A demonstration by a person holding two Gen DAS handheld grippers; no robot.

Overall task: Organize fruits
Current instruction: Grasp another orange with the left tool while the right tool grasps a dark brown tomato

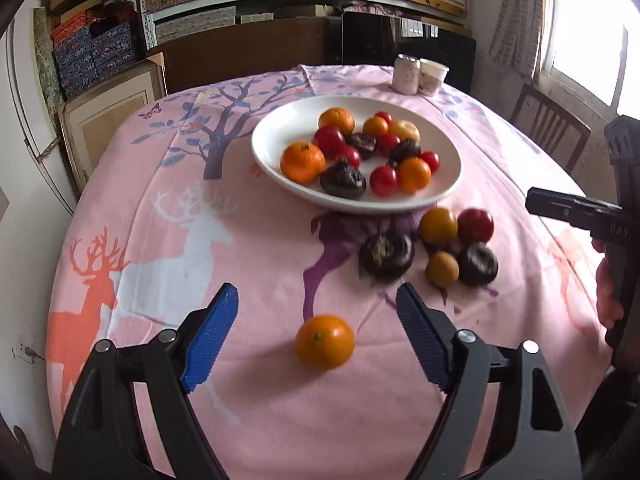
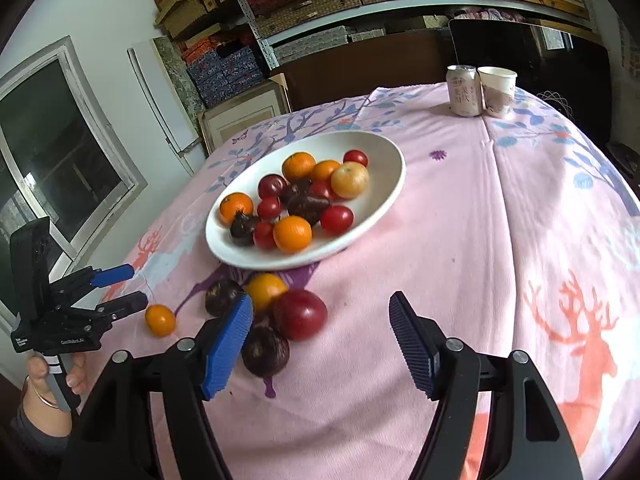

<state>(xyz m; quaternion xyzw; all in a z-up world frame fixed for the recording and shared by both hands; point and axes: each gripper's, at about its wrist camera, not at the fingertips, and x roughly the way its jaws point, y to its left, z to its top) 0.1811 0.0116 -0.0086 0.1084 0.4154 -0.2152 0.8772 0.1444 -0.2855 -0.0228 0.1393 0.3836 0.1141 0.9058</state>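
A white plate (image 1: 280,128) (image 2: 376,160) holds several oranges, red tomatoes and dark purple fruits. My left gripper (image 1: 316,292) (image 2: 138,286) is open, and a loose orange (image 1: 325,342) (image 2: 160,320) lies on the pink cloth between its jaws, untouched. In front of the plate sit more loose fruits: a red tomato (image 2: 300,314) (image 1: 475,225), an orange (image 2: 264,288) (image 1: 438,226), a small brownish fruit (image 1: 442,269) and dark purple fruits (image 2: 266,350) (image 1: 386,256). My right gripper (image 2: 320,300) is open just over this cluster, its left pad beside the tomato, gripping nothing.
A drinks can (image 2: 464,90) (image 1: 406,74) and a paper cup (image 2: 496,90) stand at the table's far edge. A wooden chair (image 1: 548,128) stands past the table on the right. Shelves of boxes fill the back wall. A hand (image 2: 44,376) holds the left gripper's handle.
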